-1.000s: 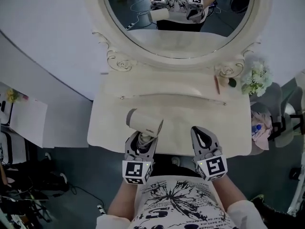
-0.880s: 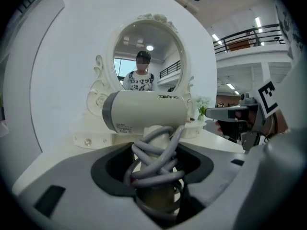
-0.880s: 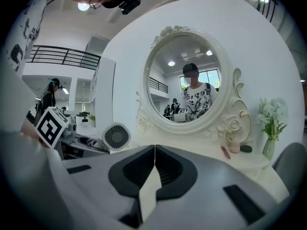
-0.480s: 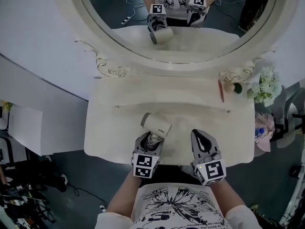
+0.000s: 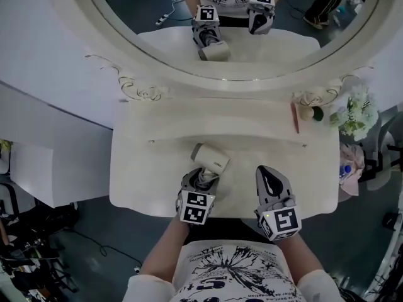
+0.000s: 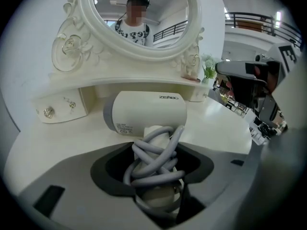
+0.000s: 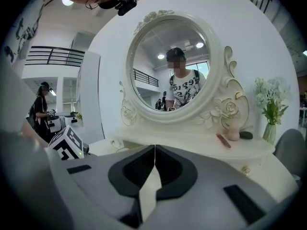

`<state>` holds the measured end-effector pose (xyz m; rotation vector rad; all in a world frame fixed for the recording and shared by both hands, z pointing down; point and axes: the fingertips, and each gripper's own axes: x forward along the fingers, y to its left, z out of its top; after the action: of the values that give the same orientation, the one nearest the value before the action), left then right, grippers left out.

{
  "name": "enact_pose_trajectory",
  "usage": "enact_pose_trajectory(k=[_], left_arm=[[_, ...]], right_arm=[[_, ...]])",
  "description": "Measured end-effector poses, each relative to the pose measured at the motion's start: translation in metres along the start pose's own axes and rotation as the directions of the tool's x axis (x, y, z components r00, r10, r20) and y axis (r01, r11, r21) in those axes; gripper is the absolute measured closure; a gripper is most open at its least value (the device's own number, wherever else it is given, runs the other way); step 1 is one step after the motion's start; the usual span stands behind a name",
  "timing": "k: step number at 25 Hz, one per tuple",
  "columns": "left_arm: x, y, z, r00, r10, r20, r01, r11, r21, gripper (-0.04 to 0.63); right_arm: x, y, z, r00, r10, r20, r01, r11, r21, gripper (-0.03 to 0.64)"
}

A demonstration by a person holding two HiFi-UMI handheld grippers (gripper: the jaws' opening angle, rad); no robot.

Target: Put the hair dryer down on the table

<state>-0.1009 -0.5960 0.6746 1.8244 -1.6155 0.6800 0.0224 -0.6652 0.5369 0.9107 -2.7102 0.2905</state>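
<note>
- Here, the left gripper [image 5: 201, 180] is clenched on the hair dryer [image 5: 211, 158]; in the left gripper view its jaws [image 6: 153, 163] close round the handle [image 6: 153, 130].
- A grey cord [image 6: 149, 152] is wound in loops about that handle and lies between the jaws with it.
- The hair dryer's cream barrel [image 6: 146, 111] lies crosswise beyond the jaw tips, over the middle front of the table [image 5: 145, 168]. Whether it rests on the top or hangs just above it cannot be told.
- The right gripper [image 5: 269, 182] is clenched on nothing: in its own view the jaws [image 7: 154, 150] meet along a thin line.
- It sits beside the left gripper, near the table's front edge and apart from the hair dryer.
- Each gripper carries a marker cube [image 5: 196, 207] at its rear, nearest the person [image 5: 239, 272].
- Behind the table top runs a raised shelf [image 5: 208, 115], and above it an oval mirror [image 5: 126, 55] in a carved cream frame, which reflects both grippers and the hair dryer.
- A red stick [image 5: 294, 117] lies at the shelf's right end, with flowers [image 5: 357, 112] just beyond it.
</note>
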Motion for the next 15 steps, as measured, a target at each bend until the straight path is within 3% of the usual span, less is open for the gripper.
enact_pose_trajectory(k=[9, 15], left_arm=[[0.005, -0.006, -0.007, 0.998, 0.005, -0.07, -0.003, 0.999, 0.034, 0.341], [0.002, -0.002, -0.005, 0.995, 0.075, -0.06, -0.071, 0.995, 0.068, 0.316]], right_arm=[[-0.008, 0.003, -0.002, 1.0, -0.02, -0.011, 0.02, 1.0, 0.011, 0.598], [-0.018, 0.009, -0.008, 0.999, -0.028, -0.026, 0.029, 0.999, 0.041, 0.597]])
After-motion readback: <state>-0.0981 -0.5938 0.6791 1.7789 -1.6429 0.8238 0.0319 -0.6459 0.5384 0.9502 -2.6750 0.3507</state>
